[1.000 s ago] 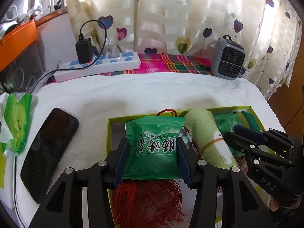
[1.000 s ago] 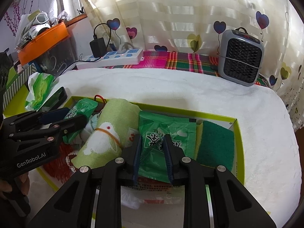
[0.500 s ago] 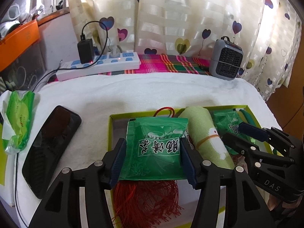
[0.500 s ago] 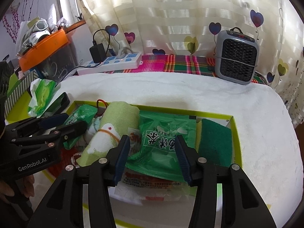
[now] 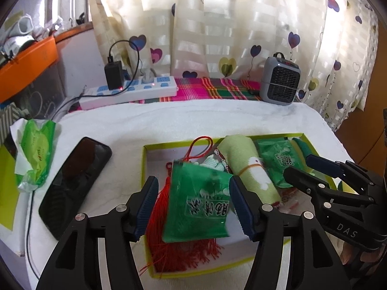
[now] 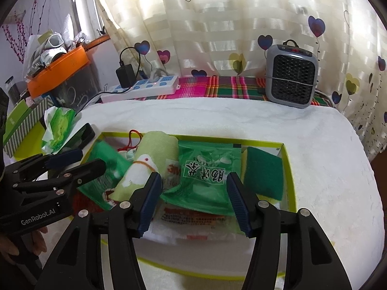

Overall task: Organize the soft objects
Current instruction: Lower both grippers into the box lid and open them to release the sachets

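Note:
A yellow-green box [image 5: 144,166] [image 6: 289,169] on the white towel holds soft things. In the left wrist view a green tissue packet [image 5: 199,205] lies loose over a red tassel [image 5: 157,220], between the fingers of my open left gripper [image 5: 194,205]. A rolled light-green towel [image 5: 249,166] [image 6: 145,164] lies in the middle. In the right wrist view a second green packet [image 6: 205,176] lies between the fingers of my open right gripper [image 6: 192,199], beside a green sponge [image 6: 263,171].
A black phone [image 5: 75,176] and a green wipes pack [image 5: 35,149] lie left of the box. A power strip [image 5: 130,91] and a grey heater [image 5: 280,82] stand at the back by the curtain. An orange bin [image 6: 58,72] is far left.
Both grippers opened and drew back. The left one let go of its green packet, which dropped onto the tassel. The right one released its packet in the box.

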`<state>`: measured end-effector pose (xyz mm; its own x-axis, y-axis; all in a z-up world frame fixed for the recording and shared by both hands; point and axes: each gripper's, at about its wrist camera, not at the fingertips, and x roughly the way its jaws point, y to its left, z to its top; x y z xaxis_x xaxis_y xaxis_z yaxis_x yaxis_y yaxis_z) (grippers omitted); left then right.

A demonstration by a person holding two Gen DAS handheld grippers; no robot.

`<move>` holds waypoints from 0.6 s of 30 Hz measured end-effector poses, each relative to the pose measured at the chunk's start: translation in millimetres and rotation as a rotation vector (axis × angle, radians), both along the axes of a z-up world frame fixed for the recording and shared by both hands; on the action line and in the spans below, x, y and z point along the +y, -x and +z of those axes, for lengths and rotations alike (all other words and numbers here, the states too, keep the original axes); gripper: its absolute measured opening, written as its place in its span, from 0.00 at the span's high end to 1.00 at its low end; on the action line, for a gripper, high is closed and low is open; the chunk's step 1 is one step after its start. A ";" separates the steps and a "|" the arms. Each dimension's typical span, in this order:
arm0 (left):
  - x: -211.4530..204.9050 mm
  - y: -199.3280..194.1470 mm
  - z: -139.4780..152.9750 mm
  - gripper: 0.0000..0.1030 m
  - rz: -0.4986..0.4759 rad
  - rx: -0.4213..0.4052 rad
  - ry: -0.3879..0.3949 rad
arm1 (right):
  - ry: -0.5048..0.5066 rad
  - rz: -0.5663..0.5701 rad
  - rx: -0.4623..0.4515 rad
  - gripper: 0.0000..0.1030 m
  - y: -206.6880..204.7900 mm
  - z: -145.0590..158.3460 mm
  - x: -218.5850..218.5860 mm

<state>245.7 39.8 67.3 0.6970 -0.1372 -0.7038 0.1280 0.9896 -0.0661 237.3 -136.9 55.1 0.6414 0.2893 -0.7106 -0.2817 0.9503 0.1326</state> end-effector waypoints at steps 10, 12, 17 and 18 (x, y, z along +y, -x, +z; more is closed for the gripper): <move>0.0 24.5 9.8 0.40 0.003 -0.021 0.013 | -0.020 -0.006 -0.015 0.44 20.6 8.1 -5.1; 0.6 28.2 10.2 0.40 0.006 -0.022 0.016 | -0.024 -0.008 -0.022 0.44 25.4 10.2 -6.6; 0.7 40.1 12.1 0.40 0.012 -0.030 0.017 | -0.040 -0.011 -0.031 0.44 35.1 15.0 -9.9; 0.6 42.7 12.8 0.40 0.012 -0.032 0.020 | -0.039 -0.013 -0.035 0.44 37.7 15.9 -10.9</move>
<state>203.0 40.4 80.1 0.7208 -0.1425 -0.6784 0.1188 0.9896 -0.0816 199.6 -147.8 71.1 0.6696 0.3083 -0.6757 -0.2747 0.9481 0.1603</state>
